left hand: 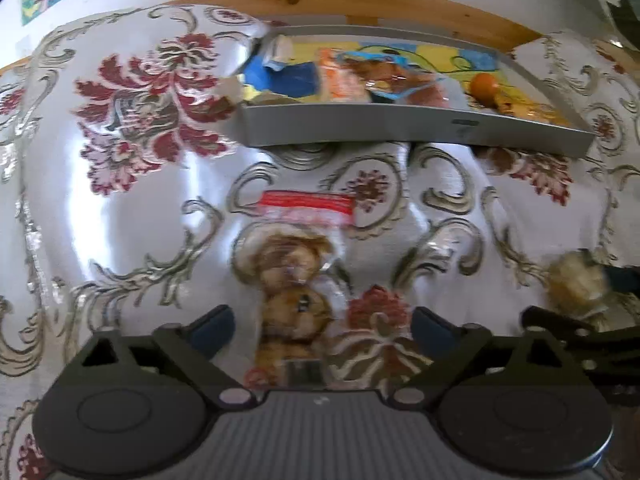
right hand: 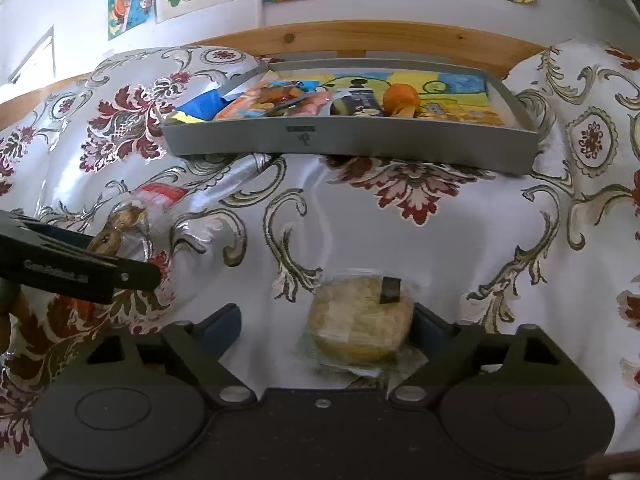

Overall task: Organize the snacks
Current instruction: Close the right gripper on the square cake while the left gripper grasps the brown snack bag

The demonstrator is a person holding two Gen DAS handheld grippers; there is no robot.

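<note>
A clear bag of brown cookies with a red top band [left hand: 298,280] lies on the flowered tablecloth, between the spread fingers of my left gripper [left hand: 320,330], which is open. The same bag [right hand: 128,220] shows at the left of the right wrist view, behind the left gripper's black arm [right hand: 80,268]. A round pale pastry in clear wrap [right hand: 360,320] lies between the fingers of my right gripper [right hand: 326,330], close to the right finger; this gripper is open too. In the left wrist view the pastry [left hand: 580,280] is at the right edge.
A grey tray [left hand: 416,126] [right hand: 352,140] stands at the back of the table against a wooden rail. It holds several wrapped snacks and an orange fruit [right hand: 400,96]. Colourful pictures hang on the wall behind.
</note>
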